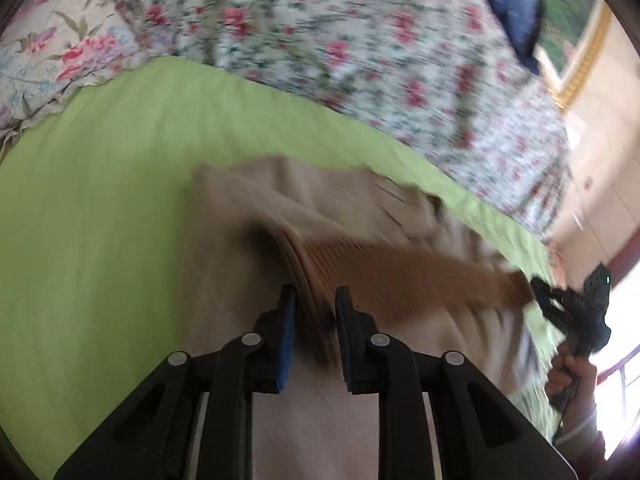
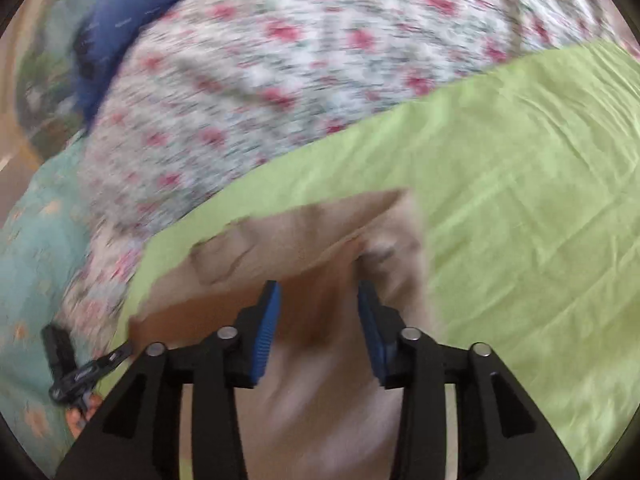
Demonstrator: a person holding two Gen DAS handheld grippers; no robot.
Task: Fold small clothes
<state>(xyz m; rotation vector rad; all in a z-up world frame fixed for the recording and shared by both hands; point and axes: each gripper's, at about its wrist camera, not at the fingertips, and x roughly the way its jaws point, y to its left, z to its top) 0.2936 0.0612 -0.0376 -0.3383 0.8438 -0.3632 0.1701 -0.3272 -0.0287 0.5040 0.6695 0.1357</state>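
Garment [image 1: 320, 216], beige, lying on the green sheet [image 1: 100, 200] near its edge beside the floral quilt [image 1: 340, 40]. Left gripper [image 1: 315, 300] narrowly parted, pinching the ribbed hem between its pads. Right gripper [image 2: 318, 296] wider, cloth bunched between its fingers; grip uncertain through blur.

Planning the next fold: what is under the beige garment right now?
The beige garment lies on the green sheet, which shows around it. Both grippers hold up its near edge; whatever lies beneath the rest is covered.
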